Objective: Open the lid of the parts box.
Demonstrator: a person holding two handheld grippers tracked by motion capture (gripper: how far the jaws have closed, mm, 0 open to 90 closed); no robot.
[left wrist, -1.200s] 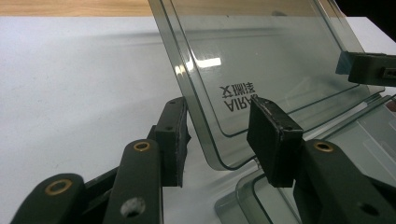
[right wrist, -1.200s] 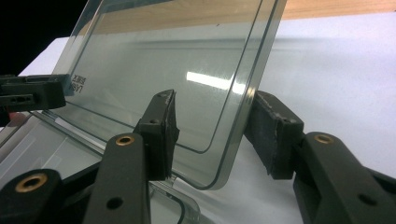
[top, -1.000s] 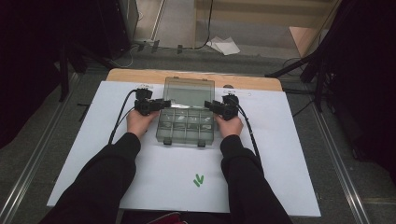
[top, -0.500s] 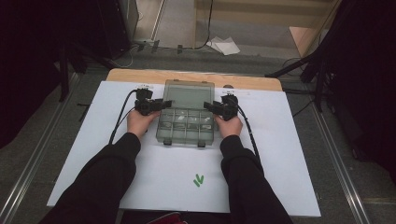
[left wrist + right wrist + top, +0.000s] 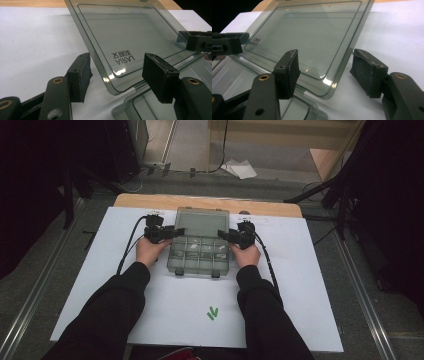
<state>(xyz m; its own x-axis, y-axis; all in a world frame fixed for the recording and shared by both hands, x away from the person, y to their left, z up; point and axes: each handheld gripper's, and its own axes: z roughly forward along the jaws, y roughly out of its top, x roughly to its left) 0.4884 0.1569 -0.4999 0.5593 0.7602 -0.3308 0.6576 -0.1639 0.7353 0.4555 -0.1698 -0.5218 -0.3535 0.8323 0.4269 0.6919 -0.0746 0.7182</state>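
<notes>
The clear plastic box (image 5: 201, 254) lies mid-tabletop (image 5: 310, 285), long axis left to right, lid (image 5: 202, 222) swung up toward the far edge. The left gripper (image 5: 176, 232) and right gripper (image 5: 224, 236), jaws wide, straddle the lid's near corners, holding nothing

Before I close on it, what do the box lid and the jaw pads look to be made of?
Box lid: smoke-tinted see-through plastic, glossy; glints along its rounded rim, table visible through it. Pads: matte black, probably rubber or foam; scuffed, crumbling edges. Both grippers' jaws stand open astride the lid's corners.
</notes>
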